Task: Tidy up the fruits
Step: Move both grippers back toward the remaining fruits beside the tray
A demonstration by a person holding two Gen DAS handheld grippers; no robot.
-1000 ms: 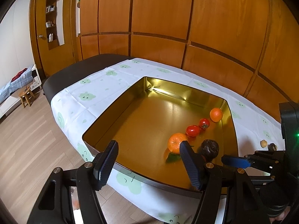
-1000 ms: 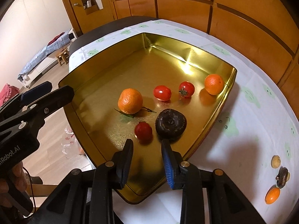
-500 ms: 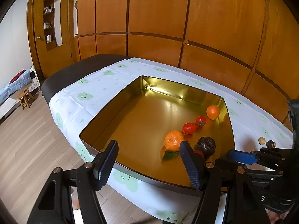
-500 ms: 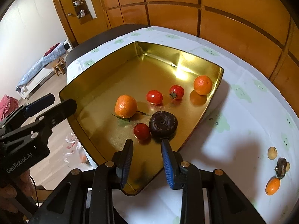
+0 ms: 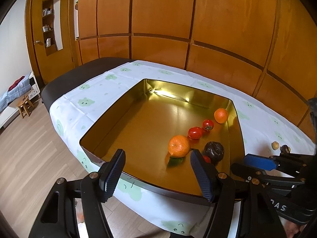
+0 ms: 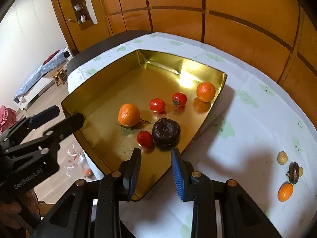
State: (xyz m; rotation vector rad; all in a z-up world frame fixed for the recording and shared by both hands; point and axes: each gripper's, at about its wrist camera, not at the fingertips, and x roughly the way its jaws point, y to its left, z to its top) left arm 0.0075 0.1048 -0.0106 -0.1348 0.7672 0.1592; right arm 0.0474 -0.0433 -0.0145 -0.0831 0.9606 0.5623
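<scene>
Gold tray [image 6: 95, 91] farther off; both hand-held grippers pulled back (left [image 5: 158, 173] wide, right [image 6: 156, 175] narrower, empty).

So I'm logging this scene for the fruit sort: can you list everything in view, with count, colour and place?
tray: 1, gold, on the tablecloth
oranges: 2, orange, in the tray, one mid-tray, one at its far right corner
tomatoes: 3, red, in the tray, one touching the dark fruit
dark fruit: 1, dark brown, in the tray, near edge
small orange fruit: 1, orange, on the cloth right of the tray
pale round fruits: 2, tan, on the cloth, beside a dark piece
tablecloth: 1, white with green prints, on the table
stool: 1, wooden, on the floor
left tool: 1, black, open
right tool: 1, black with blue pads, open
</scene>
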